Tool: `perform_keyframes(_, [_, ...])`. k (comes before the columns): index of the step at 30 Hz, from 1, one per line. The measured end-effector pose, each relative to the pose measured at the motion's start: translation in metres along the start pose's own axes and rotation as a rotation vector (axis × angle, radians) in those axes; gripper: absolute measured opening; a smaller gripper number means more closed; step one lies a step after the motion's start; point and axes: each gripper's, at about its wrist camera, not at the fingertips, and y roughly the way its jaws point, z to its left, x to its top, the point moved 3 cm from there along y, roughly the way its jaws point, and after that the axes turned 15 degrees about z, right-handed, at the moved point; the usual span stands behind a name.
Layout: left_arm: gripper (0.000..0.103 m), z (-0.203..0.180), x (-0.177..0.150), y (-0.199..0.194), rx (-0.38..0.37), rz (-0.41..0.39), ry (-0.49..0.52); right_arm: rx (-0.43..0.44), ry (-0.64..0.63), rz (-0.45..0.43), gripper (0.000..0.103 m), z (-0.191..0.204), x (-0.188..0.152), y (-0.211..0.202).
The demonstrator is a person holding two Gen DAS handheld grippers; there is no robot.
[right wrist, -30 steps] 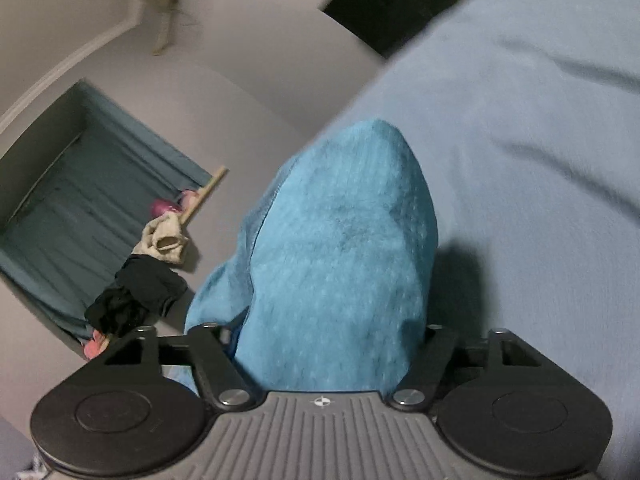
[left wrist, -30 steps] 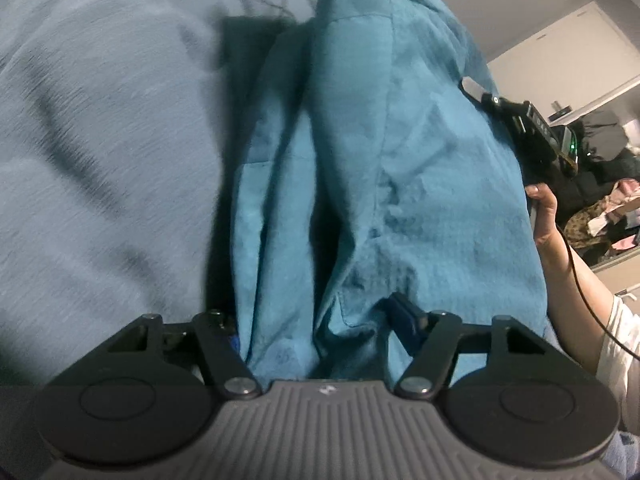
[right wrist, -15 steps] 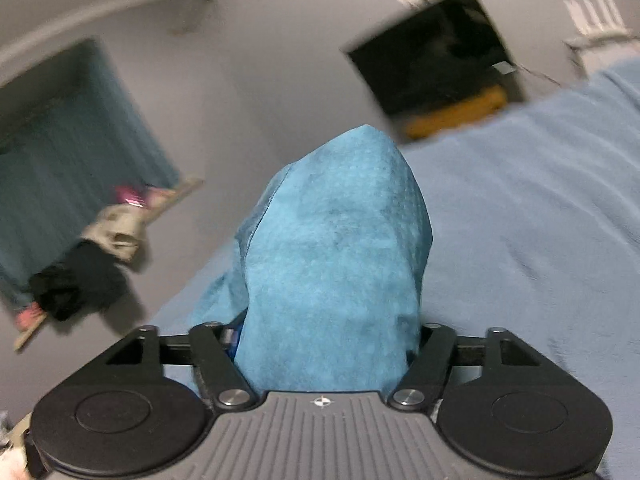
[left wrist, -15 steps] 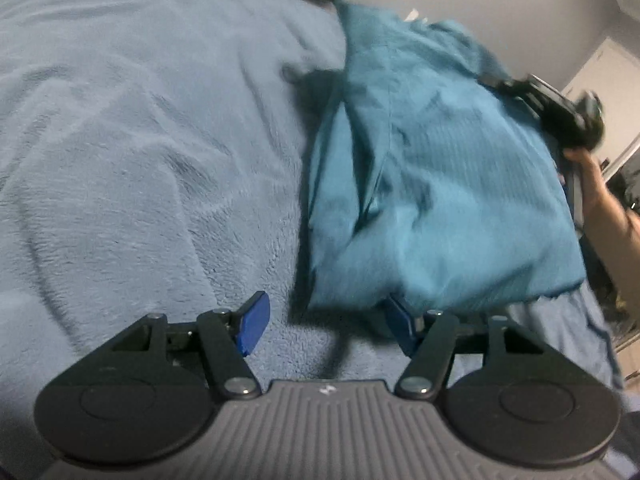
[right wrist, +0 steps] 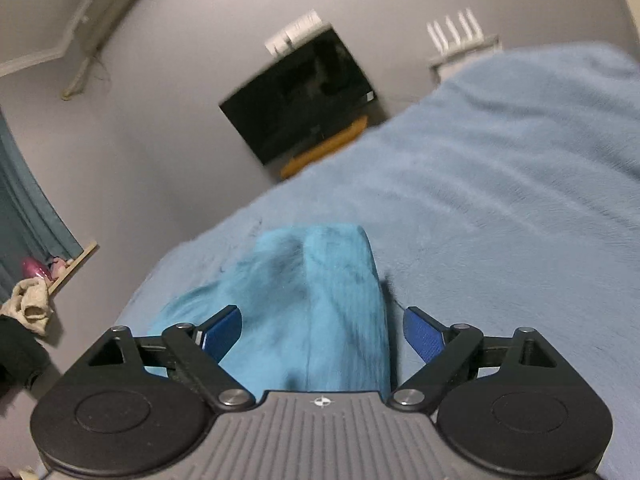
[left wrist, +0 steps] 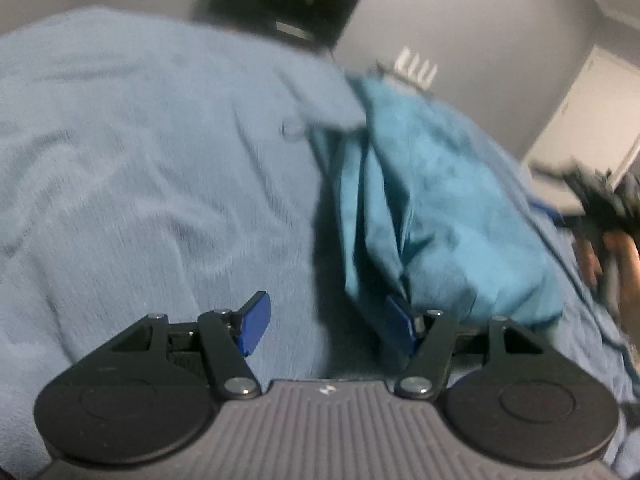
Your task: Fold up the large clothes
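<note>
A teal garment (left wrist: 432, 208) lies bunched in folds on the light blue blanket (left wrist: 152, 168) of a bed. My left gripper (left wrist: 328, 328) is open and empty, its right blue pad (left wrist: 400, 328) at the garment's near edge. In the right wrist view the same garment (right wrist: 320, 312) lies on the blanket (right wrist: 500, 200) between the pads of my right gripper (right wrist: 320, 334), which is open with the cloth lying loose between its jaws. The right gripper and the hand holding it (left wrist: 612, 232) show blurred at the right edge of the left wrist view.
A black TV (right wrist: 300, 96) hangs on the grey wall beyond the bed's far edge, above an orange shelf (right wrist: 324, 152). A teal curtain (right wrist: 24, 208) and a sill with clutter (right wrist: 36, 292) are at left. A white door (left wrist: 588, 108) stands at right.
Both grippers have opened and let go of the teal garment. It has dropped from held up in the air to lying on the blanket. Both cameras tilted toward the far wall.
</note>
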Motion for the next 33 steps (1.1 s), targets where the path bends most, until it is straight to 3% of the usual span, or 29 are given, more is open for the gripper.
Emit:
perform_keyframes(6, [0.062, -0.033, 0.023, -0.023, 0.078, -0.181, -0.039, -0.154, -0.105, 0.005, 0.083, 0.035, -0.092, -0.06])
perform_keyframes(9, [0.062, -0.067, 0.035, -0.023, 0.123, -0.232, 0.017, -0.199, -0.161, 0.005, 0.075, 0.049, -0.134, -0.074])
perform_keyframes(11, [0.062, -0.09, 0.039, -0.013, 0.132, -0.222, 0.052, -0.23, -0.233, -0.011, 0.061, 0.074, -0.153, -0.075])
perform_keyframes(15, [0.062, -0.122, 0.042, 0.025, 0.121, -0.184, 0.065, -0.313, -0.505, -0.051, 0.046, 0.115, -0.175, -0.054])
perform_keyframes(19, [0.059, -0.121, 0.031, 0.07, 0.187, -0.061, 0.072, -0.361, -0.657, -0.027, 0.046, 0.128, -0.197, -0.035])
perform_keyframes(23, [0.057, -0.105, 0.016, 0.09, 0.231, 0.008, 0.132, -0.356, -0.593, 0.059, 0.054, 0.099, -0.202, -0.024])
perform_keyframes(26, [0.057, -0.104, 0.014, 0.09, 0.241, 0.006, 0.14, -0.431, -0.547, 0.062, 0.055, 0.081, -0.2, -0.027])
perform_keyframes(29, [0.057, -0.105, 0.007, 0.088, 0.279, 0.013, 0.165, -0.373, -0.389, 0.098, 0.056, 0.062, -0.195, -0.036])
perform_keyframes(33, [0.057, -0.101, -0.001, 0.073, 0.306, 0.019, 0.138, -0.384, -0.378, 0.1, 0.056, 0.068, -0.201, -0.038])
